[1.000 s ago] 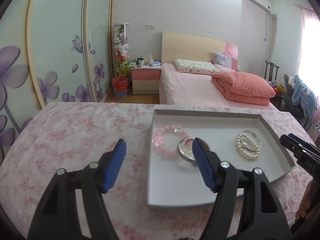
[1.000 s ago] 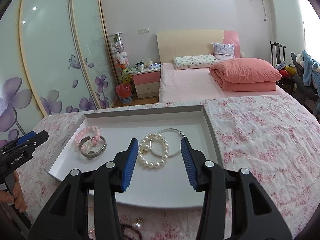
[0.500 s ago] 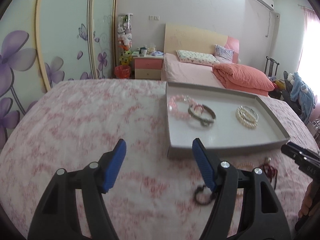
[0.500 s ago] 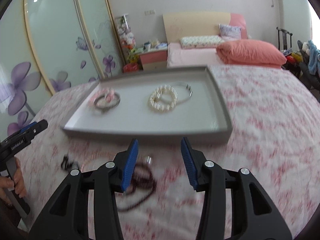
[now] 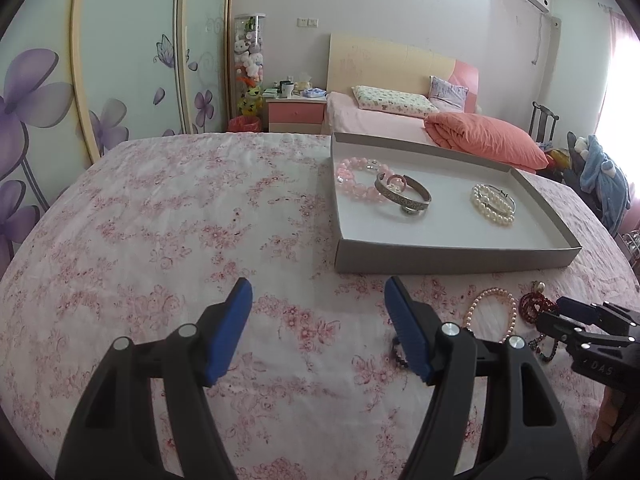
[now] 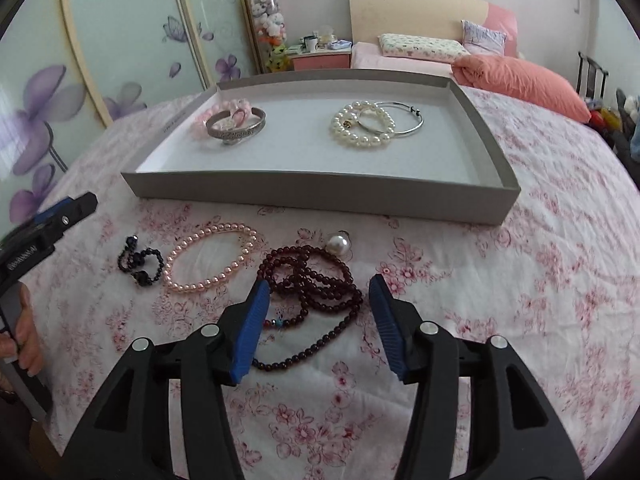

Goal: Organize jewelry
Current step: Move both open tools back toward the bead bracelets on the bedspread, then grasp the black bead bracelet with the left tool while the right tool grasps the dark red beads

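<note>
A grey tray (image 6: 320, 196) on the floral cloth holds a pink bead bracelet (image 6: 240, 104), a silver cuff (image 6: 236, 130), a white pearl bracelet (image 6: 352, 136) and a thin silver bangle (image 6: 404, 128). In front of the tray lie a dark red bead necklace (image 6: 304, 270), a pink pearl bracelet (image 6: 230, 227), a black bead piece (image 6: 140, 262) and a big pearl (image 6: 338, 243). My right gripper (image 6: 319, 284) hangs over the red necklace. Its jaws are opening and the pads touch nothing. My left gripper (image 5: 318, 284) stands open over bare cloth, left of the tray (image 5: 440, 258).
The table's floral cloth (image 5: 180, 220) stretches wide to the left of the tray. A bed with a coral quilt (image 5: 484, 140) stands behind the table. A hand (image 6: 24, 336) holds the left gripper at the left edge of the right wrist view.
Both grippers pulled back from the tray and sank toward the cloth. The right one now hangs over the loose jewellery with its jaws wider apart. The left one's jaws look unchanged.
</note>
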Available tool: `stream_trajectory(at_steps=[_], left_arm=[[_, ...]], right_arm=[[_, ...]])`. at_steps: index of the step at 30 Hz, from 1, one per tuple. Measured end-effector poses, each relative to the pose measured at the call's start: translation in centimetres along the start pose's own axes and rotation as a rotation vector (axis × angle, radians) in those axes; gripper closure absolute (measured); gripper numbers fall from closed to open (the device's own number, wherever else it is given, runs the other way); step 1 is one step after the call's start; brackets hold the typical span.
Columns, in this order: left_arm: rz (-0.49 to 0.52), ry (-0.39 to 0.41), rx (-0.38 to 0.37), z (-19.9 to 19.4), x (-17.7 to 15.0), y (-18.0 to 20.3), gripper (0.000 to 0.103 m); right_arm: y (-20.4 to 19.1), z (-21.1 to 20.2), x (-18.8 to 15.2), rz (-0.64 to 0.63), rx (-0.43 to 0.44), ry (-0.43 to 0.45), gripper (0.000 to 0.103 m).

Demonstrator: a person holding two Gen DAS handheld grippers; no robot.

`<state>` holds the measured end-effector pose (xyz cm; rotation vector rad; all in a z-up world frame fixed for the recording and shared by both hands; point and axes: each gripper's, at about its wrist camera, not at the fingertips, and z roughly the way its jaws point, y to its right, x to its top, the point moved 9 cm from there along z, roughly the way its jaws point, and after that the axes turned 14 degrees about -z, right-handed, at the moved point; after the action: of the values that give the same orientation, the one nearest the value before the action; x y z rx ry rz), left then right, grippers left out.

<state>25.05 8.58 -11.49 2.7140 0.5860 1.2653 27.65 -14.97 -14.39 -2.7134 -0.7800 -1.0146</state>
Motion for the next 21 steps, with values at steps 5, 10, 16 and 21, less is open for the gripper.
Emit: stream_trajectory(at_steps=[5,10,16,21], left_arm=[[0.009,-0.005,-0.004,0.1,-0.2,0.4,0.036],[0.016,-0.013,-0.013,0.2,-0.3,0.9,0.036],[0.025,-0.037,-0.047,-0.1,-0.8,1.3,0.035],[0.063,-0.077,-0.1,-0.3,-2.0,2.5,0.035]], right_arm=[[0.2,-0.5,-0.6,-0.027,-0.018,-0.006,0.086],[1.1,-1.7,-2.0,-0.026,-0.019,-0.006,0.092],[4.6,-2.4,-3.2,0.024,-0.113,-0.023,0.092],[8.6,-2.7,-3.9,0.103,-0.206,-0.041,0.092]])
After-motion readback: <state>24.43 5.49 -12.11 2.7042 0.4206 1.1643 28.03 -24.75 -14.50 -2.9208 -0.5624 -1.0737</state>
